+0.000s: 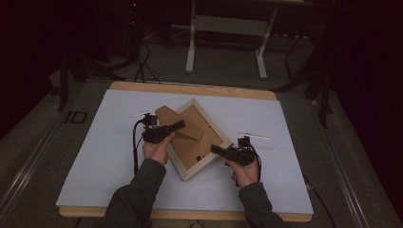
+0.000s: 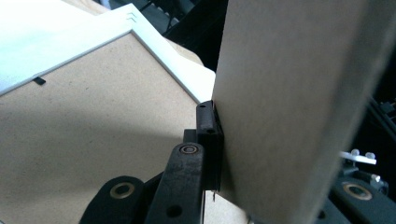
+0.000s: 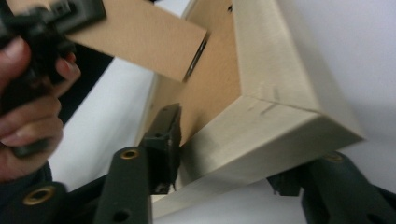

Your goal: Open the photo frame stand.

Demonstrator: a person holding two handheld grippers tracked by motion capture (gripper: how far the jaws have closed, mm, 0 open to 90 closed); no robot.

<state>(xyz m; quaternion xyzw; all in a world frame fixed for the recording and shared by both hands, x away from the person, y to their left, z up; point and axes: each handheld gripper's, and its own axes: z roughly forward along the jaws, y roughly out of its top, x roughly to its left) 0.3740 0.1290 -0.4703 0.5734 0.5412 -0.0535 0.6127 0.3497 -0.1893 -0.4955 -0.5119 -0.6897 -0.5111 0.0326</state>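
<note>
Picture frame (image 1: 202,142) lies face down on the white sheet (image 1: 109,156) covering the desk (image 1: 190,89), turned diamond-wise. Left tool (image 1: 179,125) is clenched on the brown stand flap (image 1: 178,121), which is lifted off the frame's backing board (image 2: 84,135). Right tool (image 1: 215,150) straddles the frame's near right corner (image 3: 280,126), one jaw inside against the backing, one outside; whether the pads press can't be told.
</note>
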